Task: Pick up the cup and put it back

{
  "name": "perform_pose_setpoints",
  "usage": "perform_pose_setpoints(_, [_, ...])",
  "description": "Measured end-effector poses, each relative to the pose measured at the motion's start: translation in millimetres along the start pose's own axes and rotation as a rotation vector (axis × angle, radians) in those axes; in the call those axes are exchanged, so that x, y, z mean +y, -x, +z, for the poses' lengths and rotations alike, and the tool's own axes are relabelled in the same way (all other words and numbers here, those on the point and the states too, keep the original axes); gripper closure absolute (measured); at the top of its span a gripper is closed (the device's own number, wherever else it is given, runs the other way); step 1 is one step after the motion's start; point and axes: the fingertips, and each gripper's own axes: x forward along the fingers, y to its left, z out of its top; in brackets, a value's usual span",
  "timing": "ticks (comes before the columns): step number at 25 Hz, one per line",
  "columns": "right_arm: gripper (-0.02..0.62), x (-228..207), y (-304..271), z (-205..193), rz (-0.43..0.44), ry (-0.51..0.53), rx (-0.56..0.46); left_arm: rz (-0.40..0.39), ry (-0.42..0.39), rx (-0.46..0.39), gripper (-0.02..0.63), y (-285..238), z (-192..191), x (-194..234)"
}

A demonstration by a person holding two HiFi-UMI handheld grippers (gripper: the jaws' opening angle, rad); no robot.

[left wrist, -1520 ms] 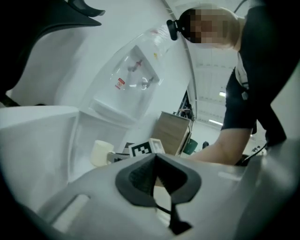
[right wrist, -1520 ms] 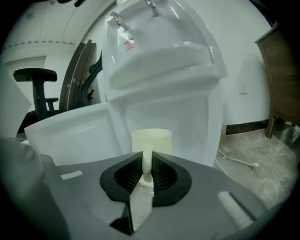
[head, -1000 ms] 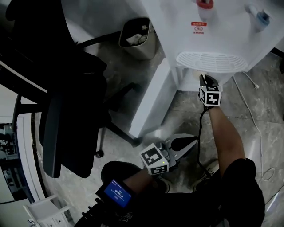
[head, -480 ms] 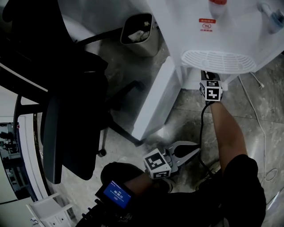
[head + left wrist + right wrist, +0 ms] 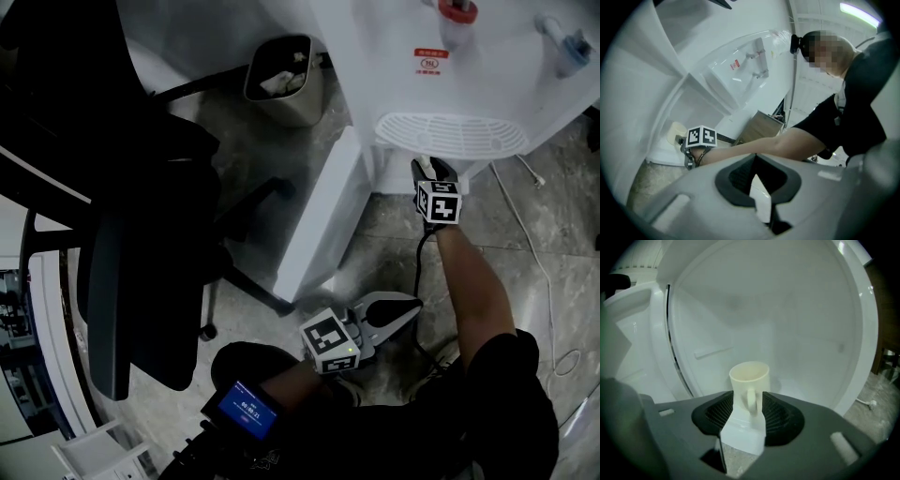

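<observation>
A cream cup [image 5: 749, 380] with its handle towards me stands upright on the white floor of the water dispenser's lower compartment. My right gripper [image 5: 748, 404] reaches into that compartment. Its jaws have just been opening and now stand open on either side of the cup's handle, with the pads clear of the cup. In the head view the right gripper [image 5: 429, 169] sits under the dispenser's drip grille [image 5: 450, 131]. From the left gripper view the cup [image 5: 675, 132] shows beyond the right gripper's marker cube. My left gripper [image 5: 405, 309] hangs low over the floor, open and holding nothing.
The white water dispenser [image 5: 469, 75] fills the top right, and its compartment door [image 5: 323, 216] swings open to the left. A grey waste bin [image 5: 286, 80] stands behind it. A black office chair [image 5: 141, 216] takes up the left. A white cable [image 5: 534, 244] trails across the stone floor.
The head view has shifted a little. Both grippers stay about where they were, the right one still at the dispenser's lower compartment.
</observation>
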Motion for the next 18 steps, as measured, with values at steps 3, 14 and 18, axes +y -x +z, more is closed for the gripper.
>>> perform_pose_setpoints(3, [0.405,-7,12,3,-0.023,-0.01,-0.033,-0.007,-0.012,-0.005,0.603,-3,4,1])
perform_pose_setpoints(14, [0.588,37,109,56,-0.011,-0.119,-0.181,0.045,-0.195,-0.084,0.603,1,61,-8])
perform_pose_setpoints(18, [0.588,93,178,88,0.091,-0.1,-0.119,0.132,-0.295,-0.084,0.603,25,97,-22])
